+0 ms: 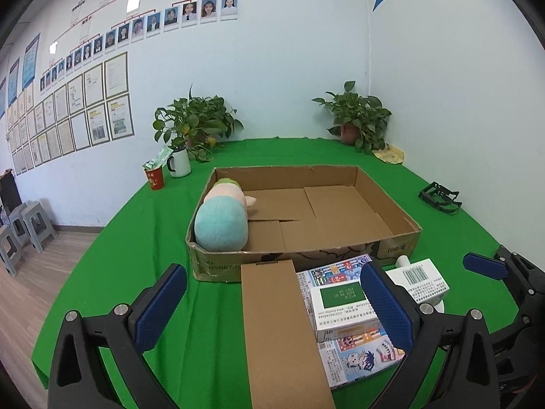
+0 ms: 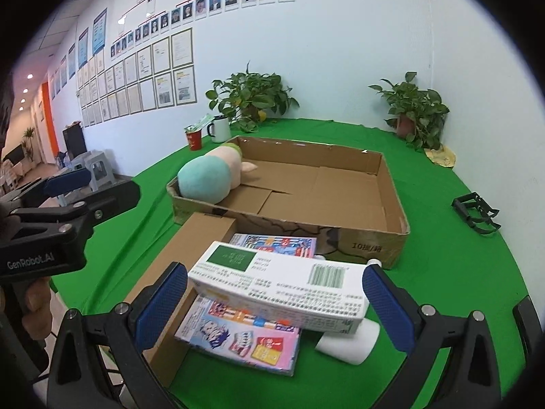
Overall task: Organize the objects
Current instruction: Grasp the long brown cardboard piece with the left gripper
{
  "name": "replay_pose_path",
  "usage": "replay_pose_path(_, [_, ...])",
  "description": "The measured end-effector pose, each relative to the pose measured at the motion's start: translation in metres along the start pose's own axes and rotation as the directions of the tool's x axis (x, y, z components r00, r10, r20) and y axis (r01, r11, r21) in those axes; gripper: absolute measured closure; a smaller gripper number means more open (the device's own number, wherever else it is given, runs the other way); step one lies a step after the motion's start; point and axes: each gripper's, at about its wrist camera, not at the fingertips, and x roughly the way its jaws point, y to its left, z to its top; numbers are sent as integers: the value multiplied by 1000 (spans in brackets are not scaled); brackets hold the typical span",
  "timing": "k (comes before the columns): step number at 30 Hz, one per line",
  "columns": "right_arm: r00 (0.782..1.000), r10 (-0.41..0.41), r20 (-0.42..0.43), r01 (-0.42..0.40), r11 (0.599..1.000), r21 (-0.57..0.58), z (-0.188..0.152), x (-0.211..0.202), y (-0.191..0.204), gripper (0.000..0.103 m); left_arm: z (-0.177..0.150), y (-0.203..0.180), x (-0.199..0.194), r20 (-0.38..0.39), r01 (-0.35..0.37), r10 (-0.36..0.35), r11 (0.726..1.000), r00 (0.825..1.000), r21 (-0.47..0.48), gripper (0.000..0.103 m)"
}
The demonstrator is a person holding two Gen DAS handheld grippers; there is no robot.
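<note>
A: Which step is this?

B: Picking from the pile, I'd judge. The cardboard tray [image 1: 385,235] on the green counter [image 1: 143,238] holds only the plush toy [image 1: 221,220], lying in its left end; the rest of its floor is bare. Four things wait just in front of it.

A: Which ones?

B: A long brown box [image 1: 279,330] at the left, a cartoon-printed box [image 2: 245,337] lying flat, a white carton [image 2: 279,283] resting across it, and a white bottle [image 2: 347,342] partly under that carton's right end.

A: And the tools?

B: The right hand-held gripper [image 2: 276,303] has its pads spread wide to either side of the white carton, touching nothing. The left hand-held gripper [image 1: 272,306] is likewise spread, around the brown box, gripping nothing.

A: Next move?

B: Probably closing on the carton, which lies crosswise, so the jaws span its length. Turning to take its narrow width would likely hold better; it is tilted and could slide off.
</note>
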Motion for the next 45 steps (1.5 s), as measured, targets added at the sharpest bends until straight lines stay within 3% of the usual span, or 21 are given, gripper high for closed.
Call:
replay_pose_path(9, [999,37,-25,-37,999,-8,0,-19,8,1,-1,15,-18,-36,-11,11,1000,999,7,0])
replay_pose_path(13, [997,56,-54,-56,998,9,-8,-20,13,1,-12,20,-14,-100,51,-53,999,994,-18,0])
replay_pose_path(15, [993,95,-75,-92,995,33,-17,-17,20,1,-21,26,-5,-144,108,-116,992,983,-64,0])
replay_pose_path(19, [979,160,-130,-156,987,38,-42,-8,47,1,-46,48,24,-219,222,-260,957,940,-185,0])
replay_pose_path(21, [971,183,-154,-178,983,43,-52,-1,59,1,-58,55,39,-258,200,-246,960,934,-194,0])
replay_pose_path(23, [963,206,-175,-201,978,47,-59,4,69,1,-68,60,54,-281,225,-274,954,920,-196,0])
replay_pose_path(25, [958,211,-193,-207,977,40,-64,9,79,1,-78,65,69,-310,257,-316,942,897,-217,0])
replay_pose_path(30, [949,228,-219,-225,974,41,-71,22,96,1,-98,72,102,-349,369,-463,878,815,-306,3])
replay_pose_path(32, [945,229,-233,-226,973,38,-74,27,104,1,-100,76,113,-352,411,-527,840,773,-355,9])
replay_pose_path(37, [943,200,-267,-197,980,39,-80,39,119,1,-105,80,127,-345,487,-630,767,696,-417,16])
replay_pose_path(40, [939,187,-288,-182,982,44,-80,44,125,1,-108,81,132,-359,494,-641,760,679,-422,17])
replay_pose_path(45, [939,136,-315,-132,991,35,-82,51,134,0,-113,84,129,-351,543,-694,715,629,-441,20])
